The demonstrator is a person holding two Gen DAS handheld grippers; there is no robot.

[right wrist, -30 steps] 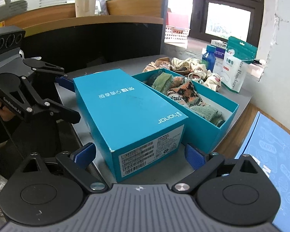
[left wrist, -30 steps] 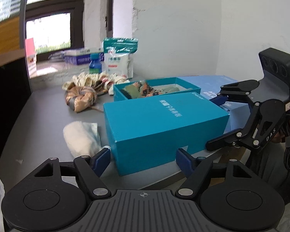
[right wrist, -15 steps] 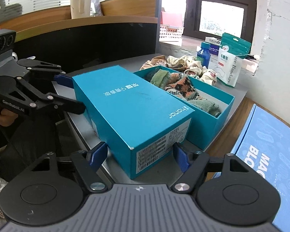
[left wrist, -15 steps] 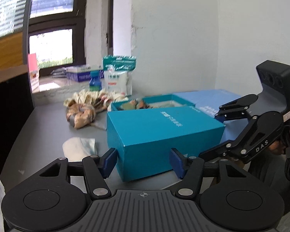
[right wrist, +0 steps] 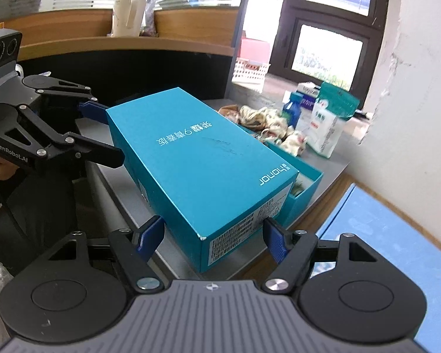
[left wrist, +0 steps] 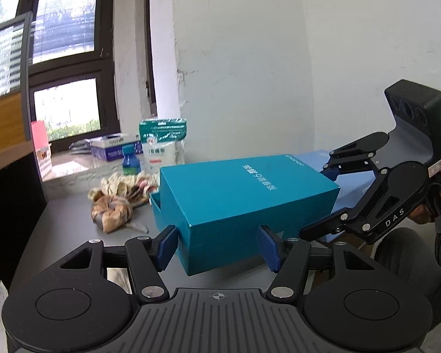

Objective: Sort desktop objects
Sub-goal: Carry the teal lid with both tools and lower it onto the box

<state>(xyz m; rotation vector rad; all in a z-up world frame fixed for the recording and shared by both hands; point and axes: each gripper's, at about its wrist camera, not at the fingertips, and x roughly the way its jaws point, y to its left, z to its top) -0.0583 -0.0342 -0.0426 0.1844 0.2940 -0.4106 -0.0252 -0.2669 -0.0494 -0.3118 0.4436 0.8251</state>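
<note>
Grey desk (right wrist: 123, 194), rectangular teal cardboard lid (right wrist: 203, 161), both grippers
</note>
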